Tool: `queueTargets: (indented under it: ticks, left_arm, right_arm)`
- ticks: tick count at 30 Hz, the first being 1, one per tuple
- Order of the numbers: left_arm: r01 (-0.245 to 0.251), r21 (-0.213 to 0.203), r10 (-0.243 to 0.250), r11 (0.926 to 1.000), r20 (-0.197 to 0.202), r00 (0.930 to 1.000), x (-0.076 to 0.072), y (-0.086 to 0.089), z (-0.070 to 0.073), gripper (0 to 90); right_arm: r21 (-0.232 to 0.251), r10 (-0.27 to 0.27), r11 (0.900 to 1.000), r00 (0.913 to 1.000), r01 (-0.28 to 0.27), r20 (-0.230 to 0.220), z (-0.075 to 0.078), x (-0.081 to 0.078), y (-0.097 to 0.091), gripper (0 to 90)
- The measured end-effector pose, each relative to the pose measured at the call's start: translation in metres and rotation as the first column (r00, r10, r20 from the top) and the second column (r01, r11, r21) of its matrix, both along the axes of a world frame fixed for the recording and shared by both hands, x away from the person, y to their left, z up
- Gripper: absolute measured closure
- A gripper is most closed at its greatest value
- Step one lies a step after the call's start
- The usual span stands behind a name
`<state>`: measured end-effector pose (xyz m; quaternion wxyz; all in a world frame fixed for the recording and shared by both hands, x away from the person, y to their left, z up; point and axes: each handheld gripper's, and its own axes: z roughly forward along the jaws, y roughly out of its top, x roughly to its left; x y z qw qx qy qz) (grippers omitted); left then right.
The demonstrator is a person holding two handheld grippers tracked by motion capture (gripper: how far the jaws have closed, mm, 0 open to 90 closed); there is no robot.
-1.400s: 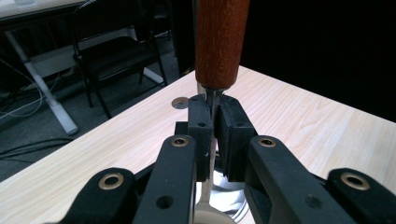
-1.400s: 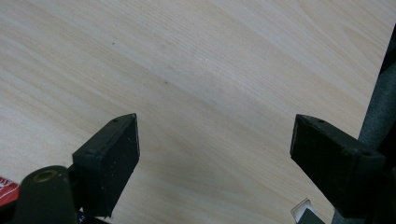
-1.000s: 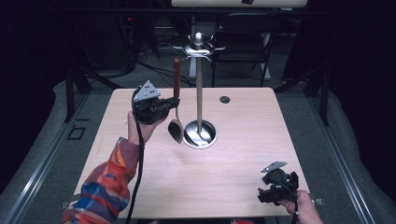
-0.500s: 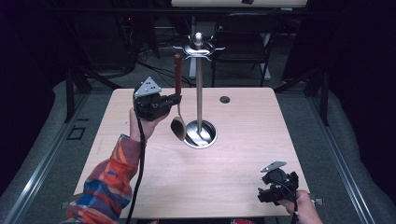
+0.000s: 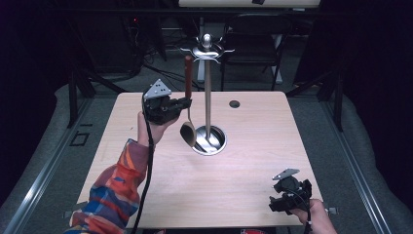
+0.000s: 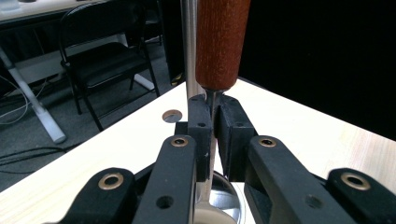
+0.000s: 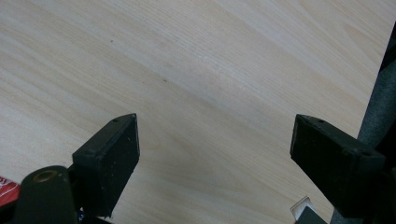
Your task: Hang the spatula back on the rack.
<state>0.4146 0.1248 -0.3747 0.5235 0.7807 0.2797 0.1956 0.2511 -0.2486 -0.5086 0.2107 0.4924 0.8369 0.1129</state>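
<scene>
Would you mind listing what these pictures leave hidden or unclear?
- Wooden-handled metal spoon: left gripper view's top edge cuts off its handle; the left gripper hides its stem.
- Chrome hook stand: high view too small to tell whether the spoon hangs from a hook.
- Right gripper: jaws hidden behind its body in high view.

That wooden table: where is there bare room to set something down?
The light wooden table is bare right of the steel stand's round base, and across its near half up to the right gripper. It is crowded where the left gripper holds the wooden-handled spoon.
</scene>
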Motion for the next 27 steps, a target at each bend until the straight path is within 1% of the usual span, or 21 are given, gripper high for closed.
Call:
queueTargets:
  ticks: [6,9,14,21,23,24,27]
  left_arm:
    - [-0.003,-0.005,0.003,1.0,-0.001,1.0,0.0006,-0.0006,0.0014,84.6]
    - [-0.002,0.001,0.002,1.0,0.002,1.0,0.0009,-0.0006,0.0031,84.6]
    - [-0.007,0.023,0.007,0.9997,-0.001,1.0,0.0023,-0.002,0.0049,84.6]
    - [-0.007,0.023,0.008,0.9997,-0.006,1.0,0.004,-0.0057,0.0051,84.6]
    - [-0.007,0.029,0.008,0.9996,-0.007,0.9999,0.0043,-0.0059,0.0056,84.6]
    - [-0.013,0.034,0.013,0.9993,-0.001,0.9999,0.0042,-0.0069,0.0061,84.6]
    - [-0.013,0.039,0.013,0.9992,-0.006,0.9999,0.0051,-0.0075,0.0064,84.6]
  right_arm:
    - [0.005,0.0,1.0,1.0,0.0,-0.001,-0.0001,0.0,-0.0001,15.3]
    - [0.003,-0.002,1.0,1.0,0.002,0.001,-0.0001,-0.0001,-0.0002,15.3]
    - [0.0,-0.002,1.0,1.0,0.002,-0.003,0.0001,0.0001,-0.0002,15.3]
    - [0.001,-0.001,1.0,1.0,0.001,-0.004,0.0,0.0001,-0.0004,15.3]
    - [0.001,-0.001,1.0,1.0,0.001,-0.004,0.0001,0.0001,-0.0005,15.3]
    - [0.0,-0.002,1.0,1.0,0.002,-0.003,0.0001,0.0001,-0.0006,15.3]
    - [0.002,-0.002,1.0,1.0,0.002,-0.002,0.0001,0.0,-0.0006,15.3]
